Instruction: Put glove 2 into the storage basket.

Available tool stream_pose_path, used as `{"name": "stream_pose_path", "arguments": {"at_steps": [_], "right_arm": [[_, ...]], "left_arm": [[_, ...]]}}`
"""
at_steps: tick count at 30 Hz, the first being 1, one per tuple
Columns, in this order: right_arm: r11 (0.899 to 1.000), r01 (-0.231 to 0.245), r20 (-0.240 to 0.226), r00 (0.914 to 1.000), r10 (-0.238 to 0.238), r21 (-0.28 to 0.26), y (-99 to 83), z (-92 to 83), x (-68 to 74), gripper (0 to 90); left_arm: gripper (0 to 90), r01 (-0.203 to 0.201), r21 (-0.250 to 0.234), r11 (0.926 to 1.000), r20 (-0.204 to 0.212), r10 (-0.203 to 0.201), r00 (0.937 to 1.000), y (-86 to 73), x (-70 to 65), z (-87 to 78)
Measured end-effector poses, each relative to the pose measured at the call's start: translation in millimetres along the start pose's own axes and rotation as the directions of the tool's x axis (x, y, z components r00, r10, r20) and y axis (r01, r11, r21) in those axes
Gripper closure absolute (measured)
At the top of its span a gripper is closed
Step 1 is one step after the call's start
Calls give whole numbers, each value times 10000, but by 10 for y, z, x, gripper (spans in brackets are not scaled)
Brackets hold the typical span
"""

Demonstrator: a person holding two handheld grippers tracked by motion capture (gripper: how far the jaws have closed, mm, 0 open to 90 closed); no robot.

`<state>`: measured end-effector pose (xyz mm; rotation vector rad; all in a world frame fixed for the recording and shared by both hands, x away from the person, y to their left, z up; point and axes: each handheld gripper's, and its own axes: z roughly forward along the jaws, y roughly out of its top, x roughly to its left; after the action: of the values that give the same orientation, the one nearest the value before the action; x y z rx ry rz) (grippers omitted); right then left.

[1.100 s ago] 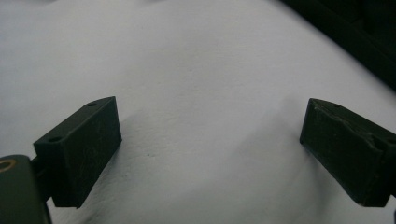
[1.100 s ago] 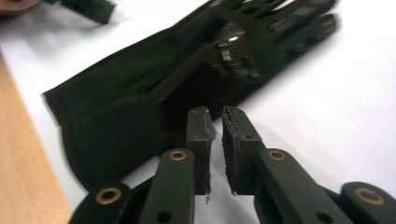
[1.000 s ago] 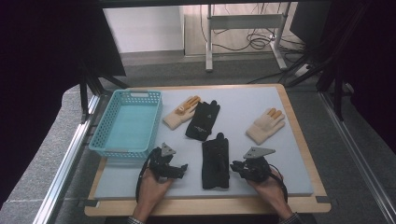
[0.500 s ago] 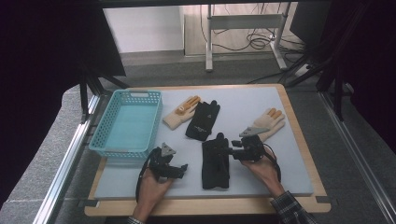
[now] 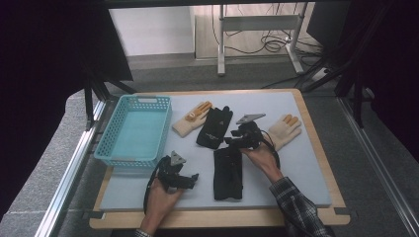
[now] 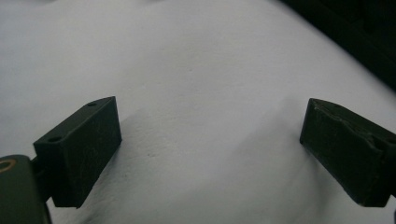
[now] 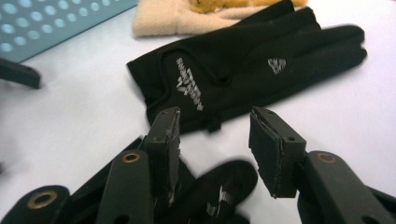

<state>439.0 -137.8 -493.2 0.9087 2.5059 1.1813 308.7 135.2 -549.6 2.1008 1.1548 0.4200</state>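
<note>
Two black gloves lie mid-mat: one with a white logo (image 5: 215, 127) (image 7: 243, 79), the other (image 5: 228, 173) nearer the front, its fingertips (image 7: 219, 186) showing low in the right gripper view. My right gripper (image 5: 231, 140) (image 7: 215, 140) hovers between them, pointing at the logo glove. It is open; the jaws have just been opening, then closing slightly, with nothing between them. A cream glove (image 5: 191, 118) (image 7: 173, 18) lies beside the logo glove, another (image 5: 284, 131) to the right. My left gripper (image 5: 190, 180) (image 6: 210, 149) rests open on the bare mat near the front.
A light-blue plastic basket (image 5: 133, 148) (image 7: 56, 23) stands at the left of the grey mat (image 5: 306, 168), with nothing in it. The mat sits on a wooden board with a raised rim (image 5: 316, 128). Dark frame posts stand at the back corners.
The right hand has moved from the front right of the mat leftward and away, up to the black gloves, and its jaws stand wider. The left hand has stayed put.
</note>
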Motion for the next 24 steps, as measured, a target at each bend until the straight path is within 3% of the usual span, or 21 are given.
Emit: {"name": "stream_pose_path", "arguments": {"at_steps": [3, 11, 12, 17, 20, 22, 24], "right_arm": [[9998, 172, 138, 9998, -173, 123, 104, 143, -31, 538], [9997, -32, 520, 9986, 20, 235, 239, 424, -138, 520], [9994, -200, 619, 9979, 183, 265, 278, 510, -174, 465], [9982, -530, 745, 9959, 507, 296, 340, 702, -225, 375], [9983, -477, 872, 9952, 446, 340, 357, 785, -235, 354], [9966, -281, 1177, 9929, 188, 777, 365, 925, -220, 353], [9966, -293, 1137, 9933, 204, 772, 358, 946, -222, 375]], "left_arm": [[55, -34, 29, 10000, 3, 34, 10000, 0, 2, -2], [55, -19, 15, 10000, 0, 19, 10000, 0, 2, -1], [55, -18, 16, 10000, 2, 18, 10000, 0, 2, -1], [55, 4, 10, 10000, 15, -4, 10000, 0, 1, 0], [55, 0, 8, 10000, 15, 0, 10000, 1, 2, 0], [55, 10, 7, 10000, 18, -10, 10000, 0, 1, 0], [55, 1, 10, 10000, 15, -1, 10000, 1, 2, 0]]}}
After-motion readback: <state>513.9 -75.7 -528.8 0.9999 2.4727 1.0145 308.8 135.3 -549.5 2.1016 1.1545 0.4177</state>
